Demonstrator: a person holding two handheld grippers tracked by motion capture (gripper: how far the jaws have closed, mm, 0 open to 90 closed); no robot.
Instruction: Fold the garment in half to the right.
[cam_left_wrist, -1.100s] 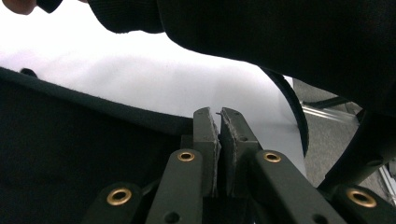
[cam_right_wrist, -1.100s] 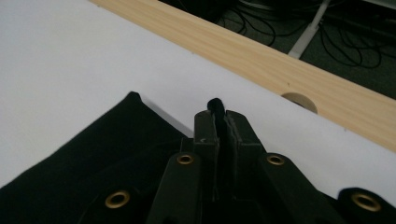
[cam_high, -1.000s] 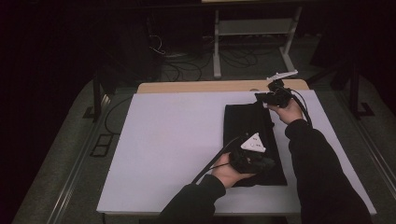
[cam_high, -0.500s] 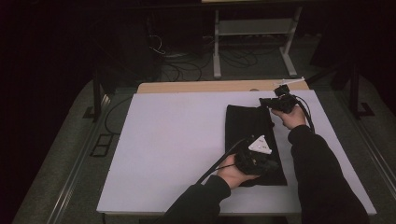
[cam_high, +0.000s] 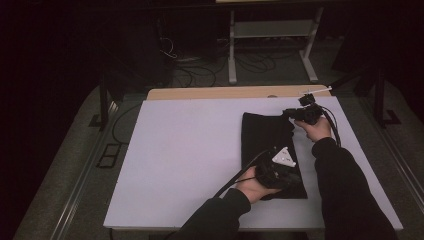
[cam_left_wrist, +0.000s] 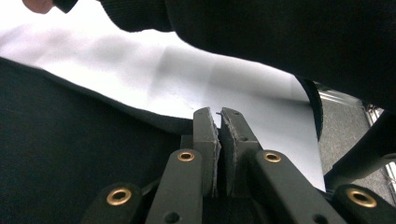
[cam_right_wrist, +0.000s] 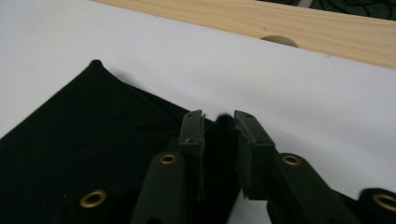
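Folding a black cloth (cam_high: 267, 145) on the white table (cam_high: 190, 160), nearly done.
Left gripper (cam_left_wrist: 219, 135) pinches its near edge; right gripper (cam_right_wrist: 219, 140), jaws just opening, releases the far corner; smoothing remains.

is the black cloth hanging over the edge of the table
No, the black cloth lies flat, wholly on the white table, inside its edges.

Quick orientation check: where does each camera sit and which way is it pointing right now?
High view: above the person's side, looking forward and down at the white table; both forearms, left gripper, right gripper.
Left gripper view: along its nearly closed jaws, over the black cloth; a sleeve above.
Right gripper view: along its jaws, cloth corner between them.
All share the black cloth.
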